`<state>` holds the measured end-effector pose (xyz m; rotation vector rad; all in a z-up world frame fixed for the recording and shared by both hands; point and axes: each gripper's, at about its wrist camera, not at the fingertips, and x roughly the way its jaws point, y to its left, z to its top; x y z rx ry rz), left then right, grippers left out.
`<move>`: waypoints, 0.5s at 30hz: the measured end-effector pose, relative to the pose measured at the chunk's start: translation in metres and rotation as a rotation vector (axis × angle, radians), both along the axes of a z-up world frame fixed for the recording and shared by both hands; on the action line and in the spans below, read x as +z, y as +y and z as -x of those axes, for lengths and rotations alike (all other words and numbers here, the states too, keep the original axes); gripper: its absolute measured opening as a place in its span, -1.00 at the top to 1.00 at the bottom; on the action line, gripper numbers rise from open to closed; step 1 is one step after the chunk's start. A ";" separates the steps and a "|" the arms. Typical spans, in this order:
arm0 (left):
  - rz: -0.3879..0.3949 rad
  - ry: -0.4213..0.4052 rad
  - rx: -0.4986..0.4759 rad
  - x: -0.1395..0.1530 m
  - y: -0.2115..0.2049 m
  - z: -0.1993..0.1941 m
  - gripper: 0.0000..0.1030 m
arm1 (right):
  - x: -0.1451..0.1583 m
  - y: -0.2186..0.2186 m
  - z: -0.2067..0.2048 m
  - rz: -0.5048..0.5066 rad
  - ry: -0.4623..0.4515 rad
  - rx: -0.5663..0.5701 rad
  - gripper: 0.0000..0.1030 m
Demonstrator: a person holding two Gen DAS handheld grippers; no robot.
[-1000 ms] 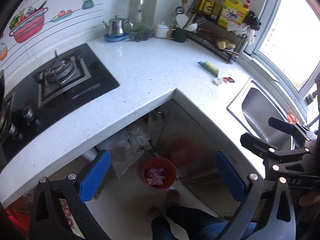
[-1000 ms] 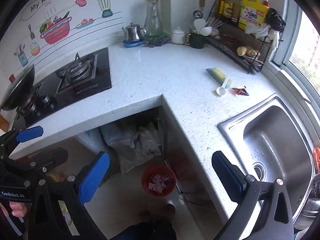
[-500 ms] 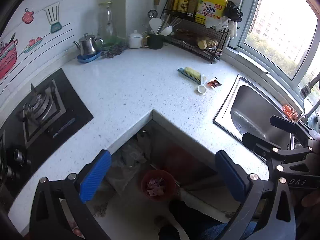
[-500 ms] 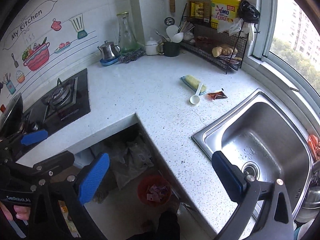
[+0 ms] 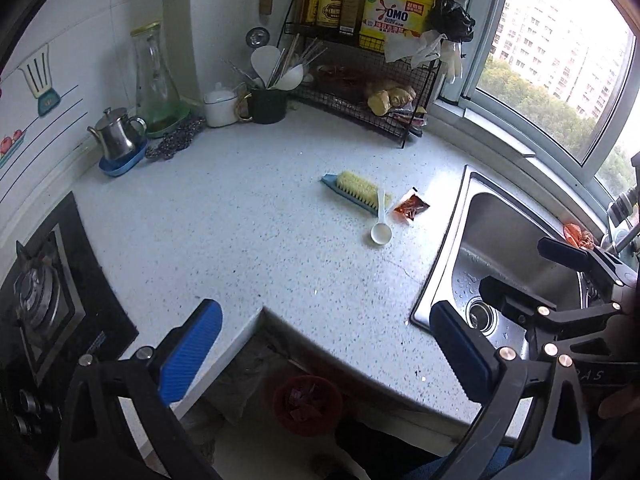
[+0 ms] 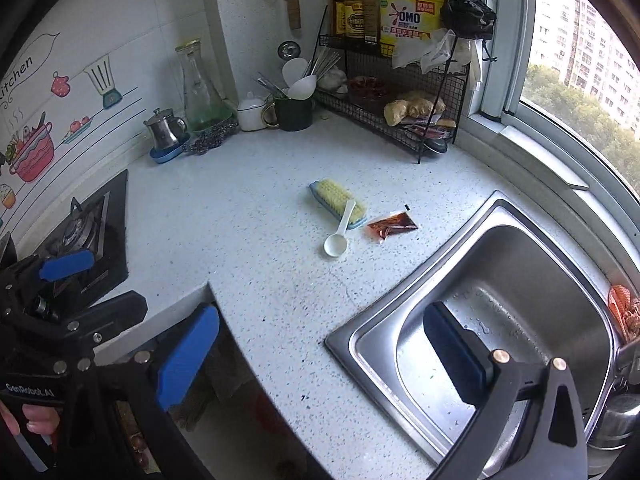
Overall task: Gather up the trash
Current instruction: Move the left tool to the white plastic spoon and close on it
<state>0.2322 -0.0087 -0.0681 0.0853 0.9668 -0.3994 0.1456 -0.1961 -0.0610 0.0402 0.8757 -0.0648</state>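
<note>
The red sauce packet (image 6: pixel 392 225) lies flat on the white speckled counter (image 6: pixel 260 248), well ahead of both sets of jaws and slightly to the right of the right gripper's centre line; it looks like the one piece of litter on the worktop, so I judge it the thing to collect. Just to its left, a white plastic spoon (image 6: pixel 339 236) rests with its handle propped on a yellow scrubbing brush (image 6: pixel 338 202), near enough that a careless approach could nudge it. To the packet's right, the steel sink (image 6: pixel 500 300) runs back until it sits under the right gripper's right finger. The right gripper (image 6: pixel 320 354) hangs over the counter edge with jaws wide apart and empty, probably readied for a reach. The left gripper (image 5: pixel 326 354) is likewise spread and empty, held back near the inner corner of the counter. Below and behind its jaws, on the floor under the counter, stands a red bin (image 5: pixel 308 402) already holding scraps, the likely destination. A flat packet offers little height, so pinching an edge seems wise.
</note>
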 end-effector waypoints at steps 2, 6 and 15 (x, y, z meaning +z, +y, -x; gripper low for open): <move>-0.002 0.005 -0.015 -0.002 -0.012 -0.014 -1.00 | 0.000 -0.012 -0.010 0.000 0.005 -0.015 -0.99; -0.014 0.027 -0.037 -0.011 -0.036 -0.041 -1.00 | 0.000 -0.034 -0.027 0.015 0.026 -0.034 -0.99; -0.059 0.100 -0.086 -0.042 -0.088 -0.092 -1.00 | -0.021 -0.084 -0.062 -0.036 0.092 -0.085 -0.99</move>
